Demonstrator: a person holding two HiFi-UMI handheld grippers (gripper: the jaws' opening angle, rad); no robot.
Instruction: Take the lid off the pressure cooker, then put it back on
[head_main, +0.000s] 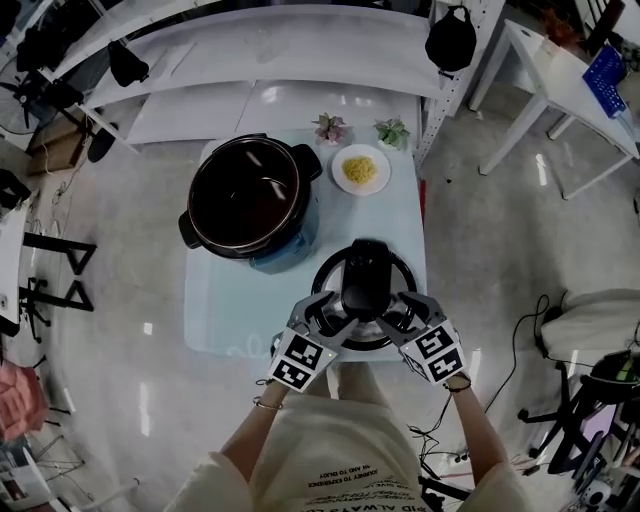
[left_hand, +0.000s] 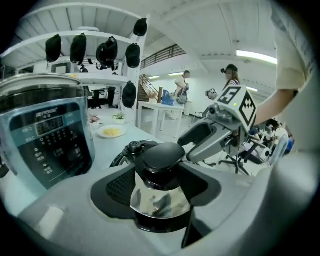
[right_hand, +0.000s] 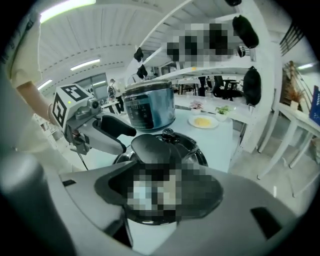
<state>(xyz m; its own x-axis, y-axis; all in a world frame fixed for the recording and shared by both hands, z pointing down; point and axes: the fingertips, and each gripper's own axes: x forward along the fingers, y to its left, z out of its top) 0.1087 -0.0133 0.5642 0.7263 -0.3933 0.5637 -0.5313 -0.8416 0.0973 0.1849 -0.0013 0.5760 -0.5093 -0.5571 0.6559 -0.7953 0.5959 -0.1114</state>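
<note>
The round black-and-chrome lid (head_main: 336, 268) is lying off the pot, directly under my two grippers. My left gripper (head_main: 335, 312) is pinching the black lid handle (head_main: 366, 275) snugly from one side. My right gripper (head_main: 400, 308) is holding its jaws wide around the same handle, but I cannot tell if its pads are pressing. I am judging this as the regrasp before refitting. Next I am needing a firm two-sided hold, a level lift, then a carry ahead and left to the open blue-bodied pressure cooker (head_main: 295, 245). The pale blue table (head_main: 225, 310) is also bearing a small white plate of yellow food (head_main: 361, 170), white shelving (head_main: 250, 40) standing beyond
</note>
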